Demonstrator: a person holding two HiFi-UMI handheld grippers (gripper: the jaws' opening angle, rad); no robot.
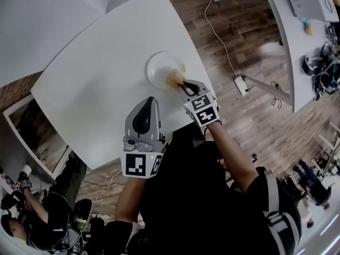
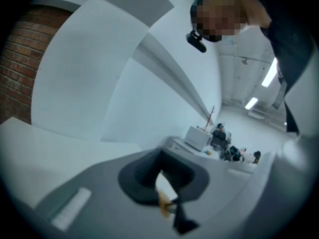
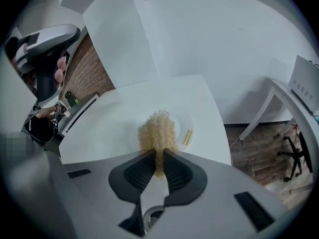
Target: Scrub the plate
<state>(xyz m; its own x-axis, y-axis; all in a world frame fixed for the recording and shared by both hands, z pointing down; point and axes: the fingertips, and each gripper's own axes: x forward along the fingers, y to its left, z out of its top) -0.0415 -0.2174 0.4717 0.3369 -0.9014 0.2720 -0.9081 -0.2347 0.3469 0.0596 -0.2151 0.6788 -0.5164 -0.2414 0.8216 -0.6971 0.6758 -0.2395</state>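
A clear round plate (image 1: 158,65) lies on the white table (image 1: 95,84), near its right edge. My right gripper (image 1: 182,83) is shut on a tan mesh scrubber (image 1: 173,77), which presses on the plate's near right part. In the right gripper view the scrubber (image 3: 158,131) sticks out past the jaws (image 3: 159,153) onto the plate (image 3: 180,121), beside a small yellow label. My left gripper (image 1: 149,102) is held up off the table near its front edge, away from the plate. Its jaws (image 2: 160,158) look shut on nothing and point up at the walls and ceiling.
To the right of the table is wood floor with a cable and a white power box (image 1: 241,84). Another white table (image 1: 297,47) with gear stands at far right. A person (image 1: 32,217) sits at lower left. The left gripper (image 3: 45,49) shows high on the left in the right gripper view.
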